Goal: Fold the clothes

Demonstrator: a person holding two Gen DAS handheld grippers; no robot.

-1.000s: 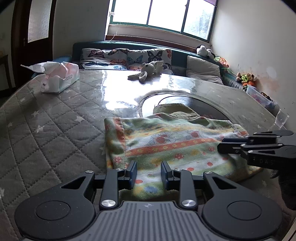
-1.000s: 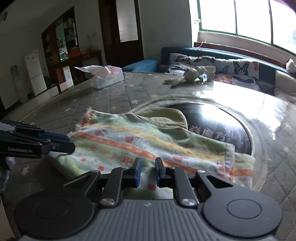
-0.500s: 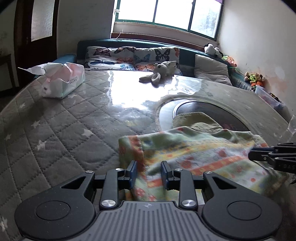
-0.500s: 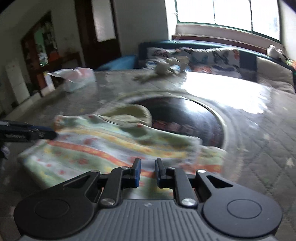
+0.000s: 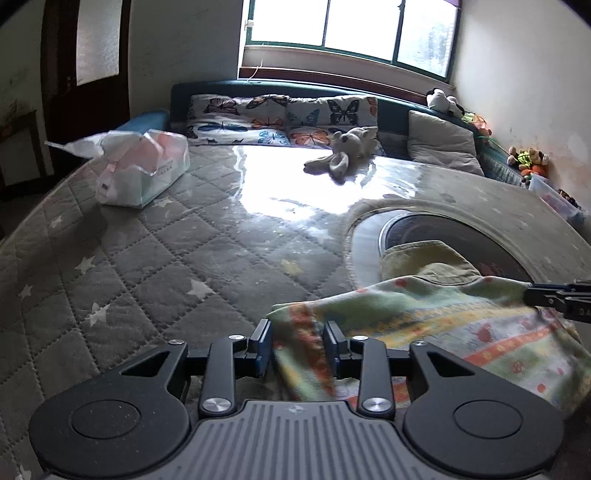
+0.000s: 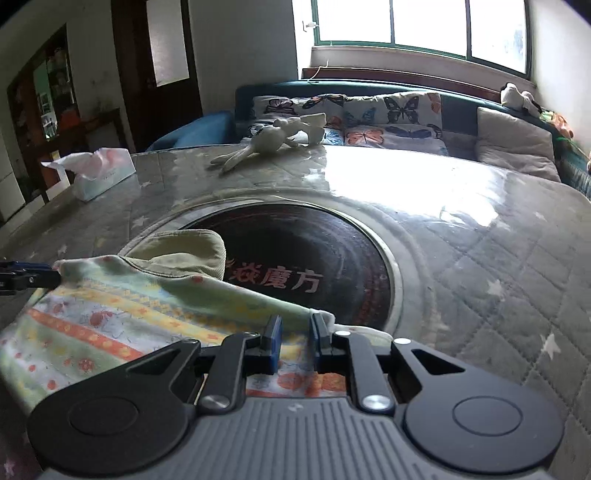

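A small piece of clothing with stripes, dots and little red bugs lies on a big round table. It sits near the front edge of the table, and its far part lies over the edge of a dark round plate set in the middle of the table. A plain yellow-green part of the clothing sticks up at the back.

The left gripper is at one end of the cloth. A bunch of the cloth sits between its two fingers, but the fingers stand a little apart, so I cannot tell if they squeeze it tight. In the right wrist view, the tip of this gripper touches the cloth's left corner.

The right gripper is at the other end. The cloth edge runs between its fingers, which are close together with a small gap. I cannot tell if it grips the cloth.

The table has a grey quilted cover with white stars under a shiny clear sheet. A pack of tissues sits near the left edge. A soft toy bunny lies at the far edge. Behind the table is a blue sofa with butterfly cushions and a grey pillow. More soft toys sit by the wall on the right. A big window lets in light.
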